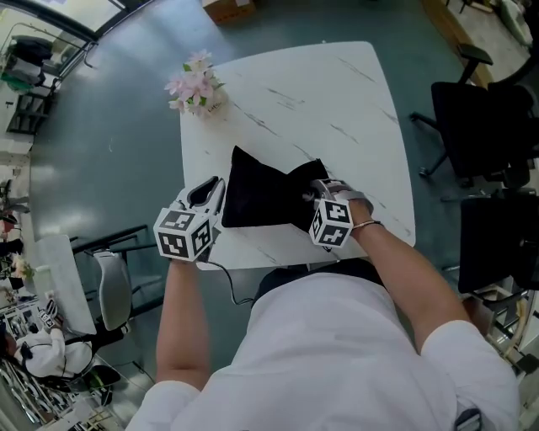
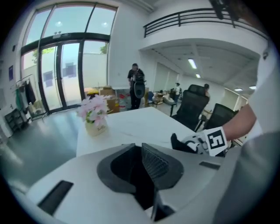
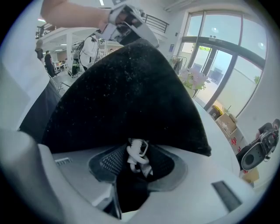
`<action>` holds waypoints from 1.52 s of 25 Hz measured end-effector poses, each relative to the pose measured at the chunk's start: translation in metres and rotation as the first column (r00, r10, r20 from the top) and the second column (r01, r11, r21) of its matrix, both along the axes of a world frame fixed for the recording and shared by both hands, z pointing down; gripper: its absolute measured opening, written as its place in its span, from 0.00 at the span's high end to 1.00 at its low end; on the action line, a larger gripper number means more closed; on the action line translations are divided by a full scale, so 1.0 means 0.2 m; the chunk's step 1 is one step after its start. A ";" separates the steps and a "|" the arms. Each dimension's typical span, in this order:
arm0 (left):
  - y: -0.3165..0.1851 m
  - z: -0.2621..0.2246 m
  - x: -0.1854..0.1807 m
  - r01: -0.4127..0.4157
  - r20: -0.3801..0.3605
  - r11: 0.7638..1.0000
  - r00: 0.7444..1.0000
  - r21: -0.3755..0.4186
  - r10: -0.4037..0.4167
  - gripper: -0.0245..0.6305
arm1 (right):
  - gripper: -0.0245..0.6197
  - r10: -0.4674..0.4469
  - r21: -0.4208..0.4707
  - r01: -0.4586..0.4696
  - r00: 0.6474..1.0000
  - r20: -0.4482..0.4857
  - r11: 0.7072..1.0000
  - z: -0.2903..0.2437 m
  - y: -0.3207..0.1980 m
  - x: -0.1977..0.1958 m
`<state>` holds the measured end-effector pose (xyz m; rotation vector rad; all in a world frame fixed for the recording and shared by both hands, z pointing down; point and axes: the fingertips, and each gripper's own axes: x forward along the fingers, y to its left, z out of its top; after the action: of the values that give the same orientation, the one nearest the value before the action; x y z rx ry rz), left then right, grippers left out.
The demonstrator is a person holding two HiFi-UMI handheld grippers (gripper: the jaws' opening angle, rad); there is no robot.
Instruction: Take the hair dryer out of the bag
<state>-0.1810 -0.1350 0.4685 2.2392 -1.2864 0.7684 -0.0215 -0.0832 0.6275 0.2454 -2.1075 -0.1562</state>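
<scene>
A black cloth bag (image 1: 265, 198) lies on the white marble table (image 1: 337, 101) near its front edge. My right gripper (image 1: 318, 195) is at the bag's right end. In the right gripper view (image 3: 138, 162) its pads are shut on a knotted white cord (image 3: 136, 154) at the bag's (image 3: 127, 87) edge, and the dark cloth fills the picture ahead. My left gripper (image 1: 210, 198) is beside the bag's left edge, apart from it. In its own view the jaws (image 2: 141, 164) stand slightly open with nothing between them. No hair dryer shows.
A small pot of pink flowers (image 1: 195, 84) stands at the table's far left corner. Black office chairs (image 1: 480, 126) stand to the right, and a grey chair (image 1: 109, 278) is at the left. A cardboard box (image 1: 229, 8) sits on the floor beyond the table.
</scene>
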 end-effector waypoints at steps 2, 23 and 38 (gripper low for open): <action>-0.01 0.13 -0.12 0.076 0.016 0.990 0.997 -0.115 -0.075 0.89 | 0.70 -0.033 0.004 0.033 0.999 0.005 0.999 0.00 0.05 0.03; -0.32 0.59 0.22 -0.021 -0.389 0.867 0.899 -0.499 -0.202 0.67 | 0.64 -0.018 -0.021 0.018 1.000 -0.006 1.000 -0.02 0.18 0.21; -0.34 0.68 0.03 0.101 -0.174 0.900 0.966 -0.425 -0.190 0.92 | 0.66 0.032 0.030 -0.031 0.999 -0.038 0.999 -0.03 0.12 0.21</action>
<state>-0.1743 -0.2035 0.6036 1.8073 -1.0597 0.6536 0.0209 -0.0593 0.6209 0.2910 -2.0632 -0.1717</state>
